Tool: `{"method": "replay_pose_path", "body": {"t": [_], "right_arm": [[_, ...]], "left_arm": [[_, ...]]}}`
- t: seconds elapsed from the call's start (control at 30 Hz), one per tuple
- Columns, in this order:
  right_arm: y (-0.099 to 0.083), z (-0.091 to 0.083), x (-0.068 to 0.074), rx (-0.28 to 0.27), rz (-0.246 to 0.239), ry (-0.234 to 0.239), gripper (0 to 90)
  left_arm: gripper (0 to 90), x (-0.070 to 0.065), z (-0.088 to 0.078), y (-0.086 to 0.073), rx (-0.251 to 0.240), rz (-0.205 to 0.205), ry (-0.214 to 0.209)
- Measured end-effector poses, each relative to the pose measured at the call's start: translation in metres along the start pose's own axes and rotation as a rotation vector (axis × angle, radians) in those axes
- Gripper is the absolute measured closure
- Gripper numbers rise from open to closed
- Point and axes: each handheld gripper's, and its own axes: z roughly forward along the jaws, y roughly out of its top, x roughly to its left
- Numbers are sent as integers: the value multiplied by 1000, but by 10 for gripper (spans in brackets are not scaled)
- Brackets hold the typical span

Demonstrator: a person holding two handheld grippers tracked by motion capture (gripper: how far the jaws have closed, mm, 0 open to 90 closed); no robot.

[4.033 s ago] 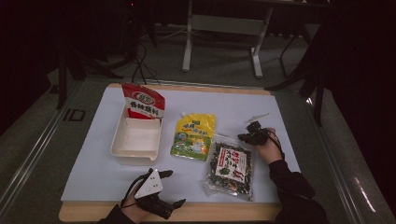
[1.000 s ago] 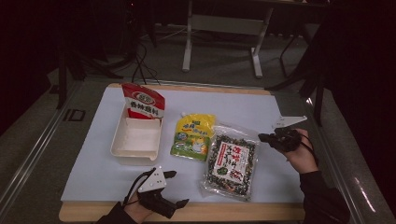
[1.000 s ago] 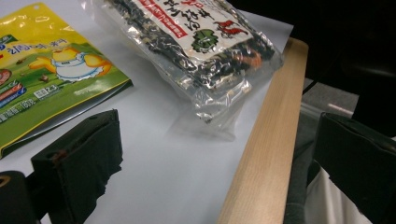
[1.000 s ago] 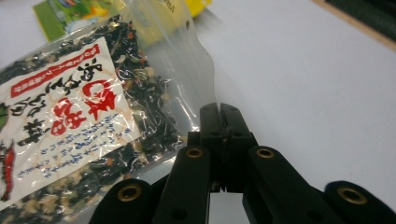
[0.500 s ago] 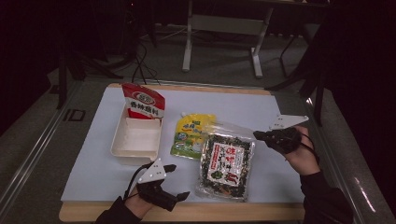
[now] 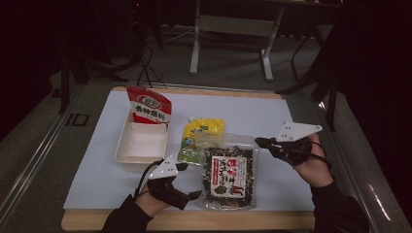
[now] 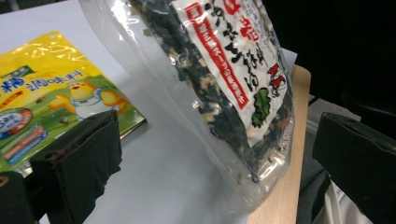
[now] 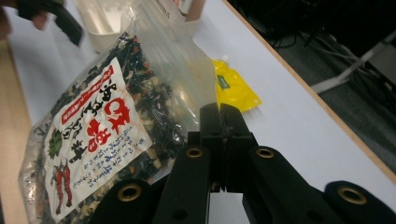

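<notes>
On the far left of the table (image 6: 92,184), beyond the left gripper's fingers, a red seasoning packet (image 6: 148,105) leans upright at the far end of a white rectangular tray (image 6: 141,145). The left gripper (image 6: 182,182) hovers over the near edge of the table, just nearside of that tray, with its fingers (image 7: 79,158) spread wide and nothing between them. In the left gripper view the yellow seasoning pouch (image 7: 42,102) lies flat beyond the left-hand finger, and the clear bag of dried seaweed mix (image 7: 229,88) rises between the two fingers, farther off and apart from them.

That bag (image 6: 226,171) (red and white label, dark flakes inside) stands tilted, its bottom edge resting on the table close to the left gripper and its clear top raised toward the right gripper (image 6: 262,143). The yellow pouch (image 6: 200,138) sits just beside the bag's far left edge.

The right gripper's fingers (image 8: 224,126) are pressed fully together on the bag's clear top corner, pinching the plastic film. The grey plate (image 6: 297,131) on top of this gripper catches the light above the person's hand.
</notes>
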Motion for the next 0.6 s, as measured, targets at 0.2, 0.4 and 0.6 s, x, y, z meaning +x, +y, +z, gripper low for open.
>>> {"method": "replay_pose_path", "body": {"t": [0.2, 0.4, 0.6], "right_arm": [[16, -13, 14, -43, -49, 19, 899], [31, -20, 26, -74, -95, 53, 900], [42, -23, 38, -92, -136, 75, 899]], "left_arm": [[24, 2, 3, 0, -8, -7, -16], [26, 6, 8, 0, -8, -19, -18], [176, 8, 15, -1, -16, -23, -73]]}}
